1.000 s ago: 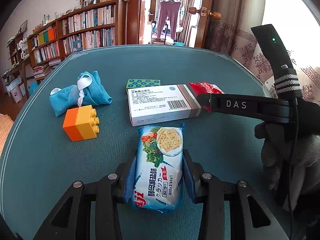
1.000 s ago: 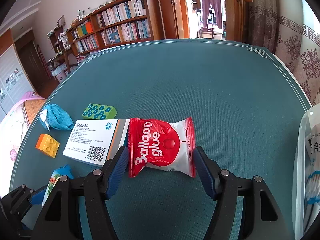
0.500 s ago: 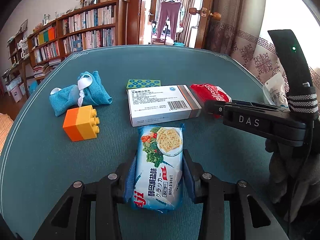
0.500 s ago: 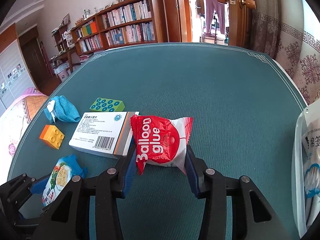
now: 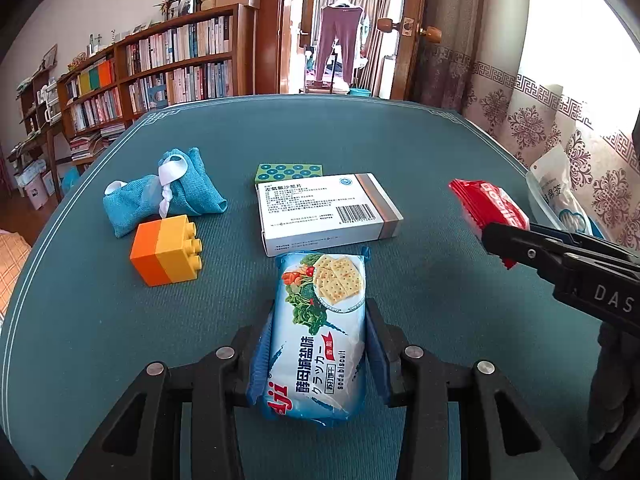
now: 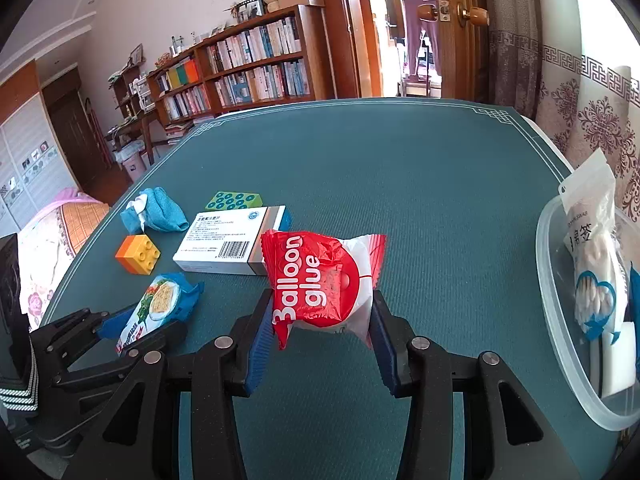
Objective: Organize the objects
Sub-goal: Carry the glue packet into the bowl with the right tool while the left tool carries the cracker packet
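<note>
My left gripper [image 5: 318, 336] is shut on a blue soda biscuit pack [image 5: 320, 336] that rests on the green table; it also shows in the right wrist view [image 6: 156, 308]. My right gripper [image 6: 322, 312] is shut on a red and white "Balloon glue" packet [image 6: 324, 280] and holds it lifted above the table. In the left wrist view the packet [image 5: 488, 206] hangs at the right, clear of the white medicine box [image 5: 326, 212].
A clear plastic tub [image 6: 560, 320] holding a cotton swab bag [image 6: 596, 264] stands at the right table edge. An orange-yellow block [image 5: 166, 250], a blue cloth bundle [image 5: 164, 192] and a green dotted block [image 5: 288, 172] lie at left and behind the box.
My right gripper closed on the glue packet, lifted it off the table and carried it right, away from the medicine box. My left gripper and the biscuit pack have not moved.
</note>
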Demonstrator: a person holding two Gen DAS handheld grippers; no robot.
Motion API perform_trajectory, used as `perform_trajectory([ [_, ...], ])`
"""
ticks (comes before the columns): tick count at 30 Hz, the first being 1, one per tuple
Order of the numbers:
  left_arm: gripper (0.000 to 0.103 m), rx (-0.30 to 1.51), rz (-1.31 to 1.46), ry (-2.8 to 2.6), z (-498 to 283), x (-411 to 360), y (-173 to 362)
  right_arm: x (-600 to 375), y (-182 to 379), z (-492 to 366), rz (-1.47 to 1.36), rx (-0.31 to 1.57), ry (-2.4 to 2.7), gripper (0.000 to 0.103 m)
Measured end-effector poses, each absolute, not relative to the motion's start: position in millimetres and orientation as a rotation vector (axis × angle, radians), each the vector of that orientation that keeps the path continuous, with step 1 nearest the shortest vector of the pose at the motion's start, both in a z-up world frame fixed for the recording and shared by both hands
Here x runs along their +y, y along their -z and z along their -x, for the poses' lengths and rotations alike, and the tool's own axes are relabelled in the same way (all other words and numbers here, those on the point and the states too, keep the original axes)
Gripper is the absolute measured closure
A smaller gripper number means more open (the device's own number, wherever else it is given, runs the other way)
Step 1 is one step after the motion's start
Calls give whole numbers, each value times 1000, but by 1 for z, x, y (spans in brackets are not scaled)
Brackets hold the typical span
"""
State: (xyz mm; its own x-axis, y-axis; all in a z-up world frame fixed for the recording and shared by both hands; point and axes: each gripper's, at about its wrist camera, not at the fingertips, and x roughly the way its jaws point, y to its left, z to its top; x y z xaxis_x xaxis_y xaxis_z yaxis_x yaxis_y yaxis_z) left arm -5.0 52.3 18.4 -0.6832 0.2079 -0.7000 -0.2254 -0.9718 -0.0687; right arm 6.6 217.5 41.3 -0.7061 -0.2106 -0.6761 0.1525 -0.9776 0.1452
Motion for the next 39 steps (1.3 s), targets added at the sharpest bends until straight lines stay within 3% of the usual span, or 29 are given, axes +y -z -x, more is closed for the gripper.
perform_trajectory([
  [14,59,38,1101,-2695,-1,58,-26,267,-60,-55,-1041,-187,2809,57],
  [27,59,64,1009,-2598,-16,108,-51,340,-77,-79,-998,-271,2973,57],
  [39,59,89,985,-2516,-19,151,-60,439,-77,-77,-1011,-460,3183,56],
])
